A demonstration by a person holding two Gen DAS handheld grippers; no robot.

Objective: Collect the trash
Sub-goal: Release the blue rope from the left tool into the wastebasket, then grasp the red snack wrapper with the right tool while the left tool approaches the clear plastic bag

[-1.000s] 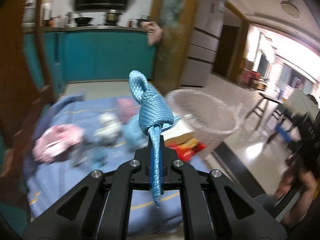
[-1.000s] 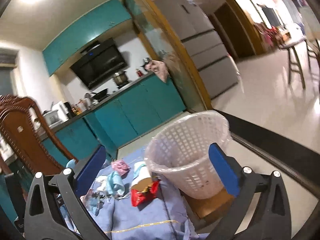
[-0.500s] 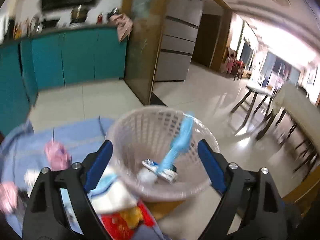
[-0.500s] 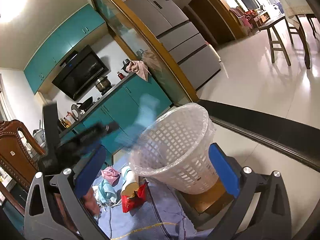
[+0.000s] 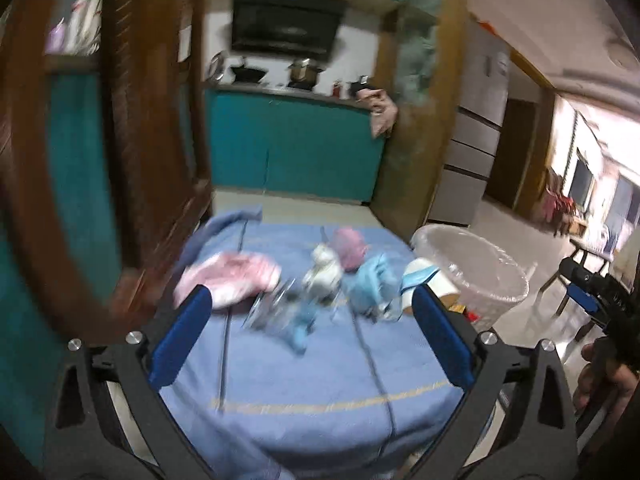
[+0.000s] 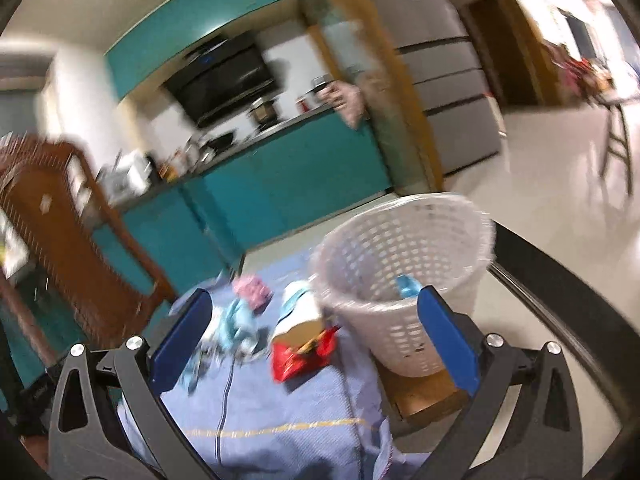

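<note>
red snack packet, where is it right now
In the right wrist view the red snack packet lies on the blue cloth, just left of the white basket and under the paper cup.

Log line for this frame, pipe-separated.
left gripper: open, jaws just opened, empty | right gripper: open, empty | blue wrapper: in basket | trash left on cloth
</note>
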